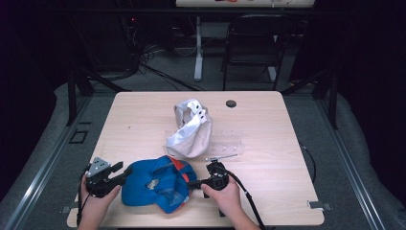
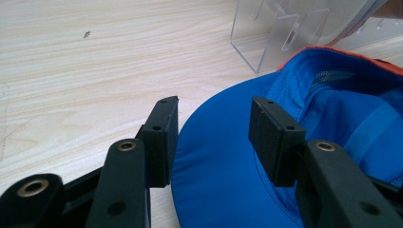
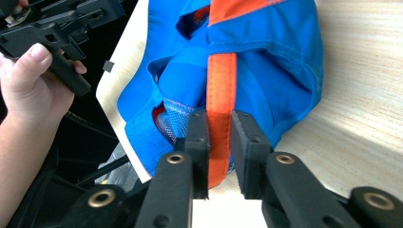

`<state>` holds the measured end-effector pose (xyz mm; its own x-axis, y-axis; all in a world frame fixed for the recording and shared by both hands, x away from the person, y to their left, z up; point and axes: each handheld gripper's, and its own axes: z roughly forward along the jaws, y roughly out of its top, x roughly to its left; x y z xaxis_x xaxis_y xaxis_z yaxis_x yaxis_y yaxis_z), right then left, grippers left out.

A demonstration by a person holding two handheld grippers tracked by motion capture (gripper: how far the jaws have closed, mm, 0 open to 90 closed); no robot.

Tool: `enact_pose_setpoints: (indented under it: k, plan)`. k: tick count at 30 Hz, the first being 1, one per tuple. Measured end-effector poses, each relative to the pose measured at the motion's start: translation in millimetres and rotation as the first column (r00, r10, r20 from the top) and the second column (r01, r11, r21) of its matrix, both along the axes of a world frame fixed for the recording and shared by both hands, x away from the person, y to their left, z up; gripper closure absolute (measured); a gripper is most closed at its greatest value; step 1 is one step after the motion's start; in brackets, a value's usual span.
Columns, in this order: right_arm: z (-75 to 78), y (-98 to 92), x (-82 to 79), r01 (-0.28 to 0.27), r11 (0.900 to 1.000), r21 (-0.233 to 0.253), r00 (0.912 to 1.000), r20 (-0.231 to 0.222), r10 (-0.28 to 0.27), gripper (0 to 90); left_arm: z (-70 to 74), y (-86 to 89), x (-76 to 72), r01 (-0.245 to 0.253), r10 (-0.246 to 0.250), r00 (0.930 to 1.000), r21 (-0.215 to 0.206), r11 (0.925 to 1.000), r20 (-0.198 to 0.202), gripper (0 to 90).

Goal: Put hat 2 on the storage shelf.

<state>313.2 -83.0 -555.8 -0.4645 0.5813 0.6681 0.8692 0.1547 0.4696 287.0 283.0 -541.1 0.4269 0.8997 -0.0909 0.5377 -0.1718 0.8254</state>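
Your blue cap point(image 1: 155, 186) lies upside down at the near edge of the table point(image 1: 268, 143), between your two grippers. Your right gripper point(image 3: 219, 124) has its jaws closed on the cap's orange strip point(image 3: 221, 80); your left gripper point(image 2: 214, 137) stands open, its jaws astride the brim point(image 2: 214, 180) without pinching it. The risk, as I judge it, is the thin strip sliding out of the right jaws if you pull hard before the left side bites, or the cap dragging off the near edge, since part of it already sits right at that edge. A sweep to the far side could knock the white cap point(image 1: 190, 129) or the clear stand point(image 1: 225, 143) just beyond. You have open room on the left and right of the table; work there, away from the near edge
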Motion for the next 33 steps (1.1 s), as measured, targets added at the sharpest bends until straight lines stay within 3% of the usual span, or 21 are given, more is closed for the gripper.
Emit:
enact_pose_setpoints:
  k: [5, 7, 9, 10, 14, 18, 20, 22, 26, 28, 33]
  plan:
    - [5.7, -2.8, -0.8, 0.001, 1.000, 0.005, 1.0000, 0.005, -0.001, 83.9, 0.0, 0.4, 0.1, 0.001, -0.001, 1.0000, 0.002, 1.0000, -0.001, 53.7]
    - [4.6, -2.9, -0.2, 0.001, 1.000, -0.011, 1.0000, 0.008, -0.001, 80.1, 0.1, 0.1, 0.0, 0.001, -0.001, 1.0000, 0.001, 1.0000, 0.000, 53.8]
    - [1.5, -2.0, 0.6, 0.013, 0.999, -0.037, 0.9998, 0.016, -0.013, 67.9, 0.3, 0.1, -0.1, 0.001, -0.001, 1.0000, 0.001, 1.0000, 0.001, 53.8]
    - [-2.7, -1.4, 1.5, 0.003, 0.998, -0.056, 1.0000, -0.009, -0.004, 64.1, 0.3, 0.2, -0.1, 0.002, -0.002, 1.0000, 0.002, 1.0000, 0.000, 53.7]
    - [-13.3, 1.6, 3.8, -0.014, 0.998, -0.064, 0.9991, -0.042, 0.011, 61.9, -0.3, 0.4, 0.5, 0.002, -0.002, 1.0000, 0.002, 1.0000, -0.003, 53.7]
    - [-20.0, 7.0, 4.1, -0.024, 0.998, -0.062, 0.9980, -0.060, 0.021, 66.8, -0.3, -0.1, 0.3, 0.005, -0.005, 1.0000, 0.005, 1.0000, -0.002, 53.7]
    - [-18.6, 6.8, 3.8, -0.042, 0.999, -0.034, 0.9979, -0.050, 0.040, 73.0, -0.2, 0.2, 0.2, 0.003, -0.003, 1.0000, 0.003, 1.0000, 0.000, 53.7]
    - [-13.5, 4.7, 2.5, -0.020, 1.000, 0.004, 0.9987, -0.047, 0.020, 77.2, -0.3, 1.1, 0.6, 0.004, -0.004, 1.0000, 0.003, 1.0000, -0.005, 53.7]
    - [-4.6, -3.0, 1.7, 0.002, 1.000, 0.031, 0.9994, -0.034, -0.001, 78.1, -0.1, 1.3, 0.6, 0.003, -0.003, 1.0000, 0.002, 1.0000, -0.003, 53.7]
    - [-2.5, -4.7, 1.0, 0.011, 1.000, 0.022, 0.9998, -0.018, -0.010, 78.2, 0.5, 1.2, 0.3, 0.001, -0.001, 1.0000, 0.004, 1.0000, -0.001, 53.8]
    - [13.6, -14.1, -2.4, 0.005, 1.000, 0.016, 0.9995, -0.033, -0.005, 78.4, 0.9, 2.0, 0.0, -0.004, 0.004, 1.0000, 0.003, 1.0000, 0.001, 53.8]
